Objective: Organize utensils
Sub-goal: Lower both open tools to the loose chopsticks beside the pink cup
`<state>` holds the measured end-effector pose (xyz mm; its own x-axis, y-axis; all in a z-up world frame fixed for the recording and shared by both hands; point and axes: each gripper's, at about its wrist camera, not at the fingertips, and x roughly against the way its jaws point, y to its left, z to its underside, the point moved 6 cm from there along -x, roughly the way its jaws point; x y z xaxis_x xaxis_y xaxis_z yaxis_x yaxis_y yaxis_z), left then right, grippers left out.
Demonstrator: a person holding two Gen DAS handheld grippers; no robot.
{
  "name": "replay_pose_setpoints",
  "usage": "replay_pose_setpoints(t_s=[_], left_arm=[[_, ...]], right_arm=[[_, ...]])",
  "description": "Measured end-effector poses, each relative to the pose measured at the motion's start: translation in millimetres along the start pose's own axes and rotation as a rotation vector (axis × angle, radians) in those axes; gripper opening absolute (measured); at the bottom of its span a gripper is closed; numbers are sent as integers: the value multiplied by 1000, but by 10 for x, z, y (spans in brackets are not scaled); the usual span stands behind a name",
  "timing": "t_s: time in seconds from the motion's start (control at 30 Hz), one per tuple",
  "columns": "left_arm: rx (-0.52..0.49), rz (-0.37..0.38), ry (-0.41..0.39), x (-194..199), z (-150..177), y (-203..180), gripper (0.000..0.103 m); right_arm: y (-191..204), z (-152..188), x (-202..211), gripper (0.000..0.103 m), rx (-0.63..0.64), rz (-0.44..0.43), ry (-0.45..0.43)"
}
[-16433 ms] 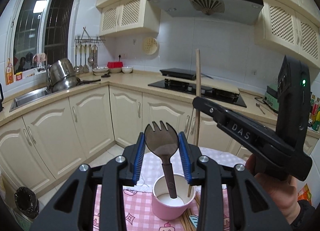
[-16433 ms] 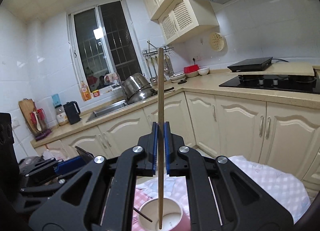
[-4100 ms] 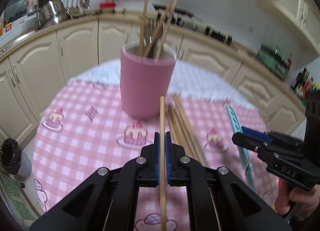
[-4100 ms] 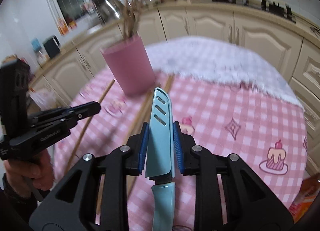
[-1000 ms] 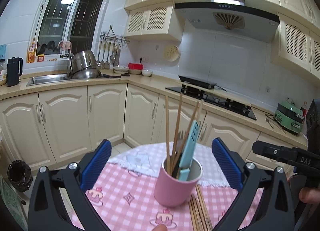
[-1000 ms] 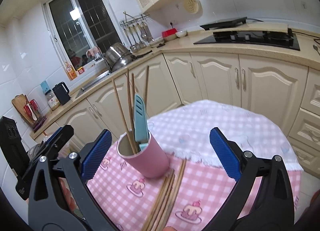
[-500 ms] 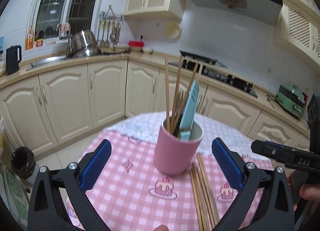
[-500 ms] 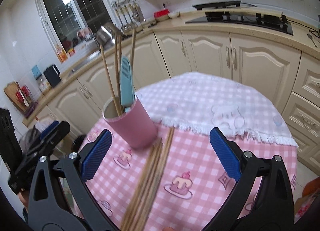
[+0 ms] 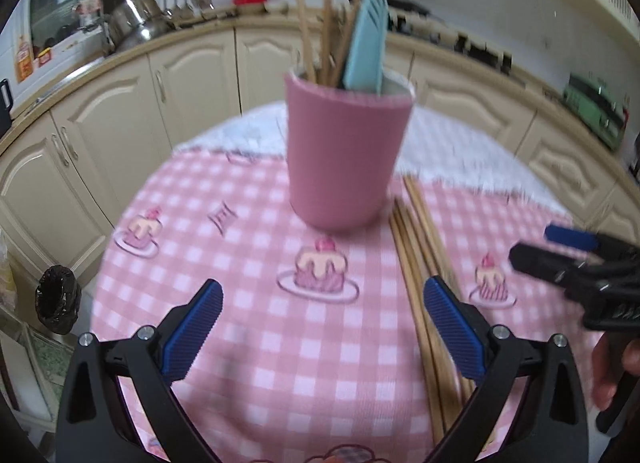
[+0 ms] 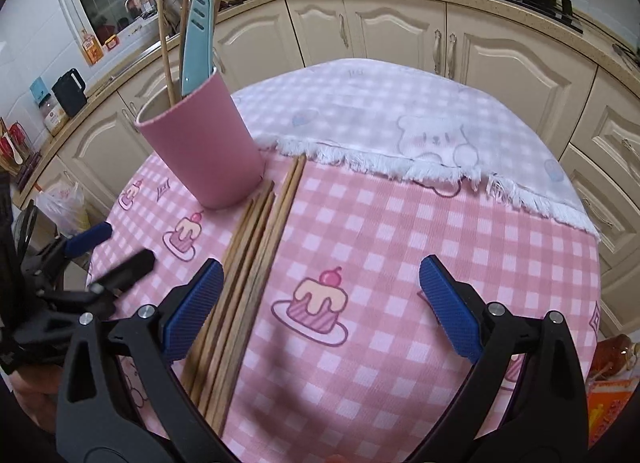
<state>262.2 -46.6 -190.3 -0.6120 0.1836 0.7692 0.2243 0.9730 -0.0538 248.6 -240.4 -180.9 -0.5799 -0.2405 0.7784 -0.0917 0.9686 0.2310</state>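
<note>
**Chopsticks loose beside the cup, both grippers spread and empty**

Chopsticks [image 10: 248, 283] lie in a loose wooden bundle on the pink checked tablecloth [image 10: 400, 243], running from the foot of the pink cup [image 10: 200, 147] toward the near edge of the table. In the right wrist view the bundle passes just beside, and partly under, the left-hand blue pad of the right gripper [image 10: 320, 305], whose jaws stand wide apart with nothing between them. In the left wrist view the same sticks [image 9: 424, 263] run under the right-hand pad of the left gripper [image 9: 320, 327], which is also spread wide and holds nothing.

The sticks are long, thin and light brown, lying roughly parallel and touching one another, their far ends next to the cup's base. The cup stands upright toward the far left of the table and carries several upright chopsticks and a light blue knife [image 10: 196, 43] with slots in its blade cover. A white fringed cloth [image 10: 420, 123] covers the far part of the table.
</note>
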Motion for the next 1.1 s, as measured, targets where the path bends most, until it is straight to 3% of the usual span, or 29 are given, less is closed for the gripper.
replay_pose_setpoints(t_s=[0.3, 0.57, 0.7, 1.1], left_arm=[[-41, 1, 103, -300, 210, -135, 98], [-63, -9, 99, -354, 190, -195, 98], [-110, -64, 86, -370, 184, -258, 99], [-62, -58, 87, -342, 195, -37, 99]], right_arm=[[-115, 59, -28, 96, -4, 6, 22], [-39, 71, -212, 96, 53, 47, 78], [22, 65, -315, 96, 84, 72, 103], [145, 93, -511, 96, 142, 160, 155]])
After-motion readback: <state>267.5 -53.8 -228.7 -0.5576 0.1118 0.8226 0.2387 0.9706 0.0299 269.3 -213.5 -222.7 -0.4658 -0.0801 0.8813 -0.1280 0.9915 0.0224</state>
